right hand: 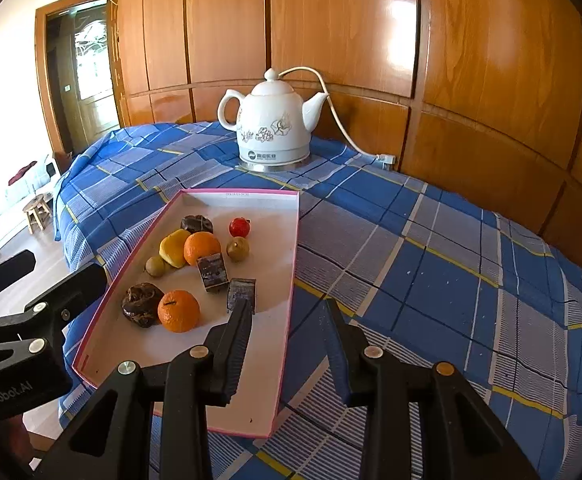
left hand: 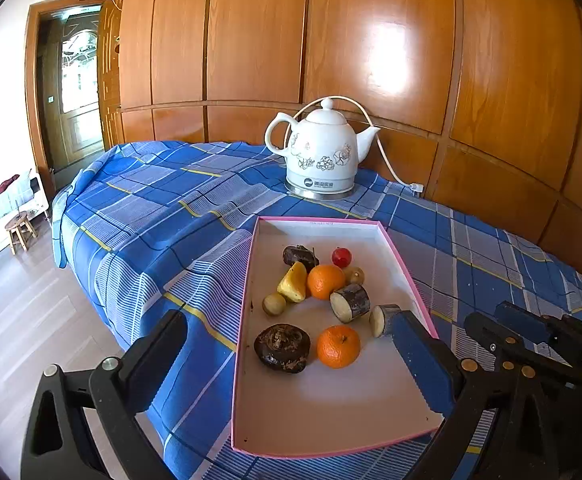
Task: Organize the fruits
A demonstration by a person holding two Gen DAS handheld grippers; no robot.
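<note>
Left gripper [left hand: 291,344] spread wide over the pink-rimmed box [left hand: 247,280], empty; right gripper [right hand: 287,312] narrowly parted, holding nothing. Fruits all inside: oranges [left hand: 338,346], sugarcane pieces [left hand: 350,302], water chestnuts [left hand: 282,347]. Apparently nearly finished.

You are looking at fruits lying loose in the pink-rimmed white tray [left hand: 251,280]: two oranges [left hand: 338,346], a yellow piece [left hand: 293,282], a red fruit [left hand: 341,257], brown ones [left hand: 282,347] and two cut dark-skinned chunks [left hand: 350,303].
</note>
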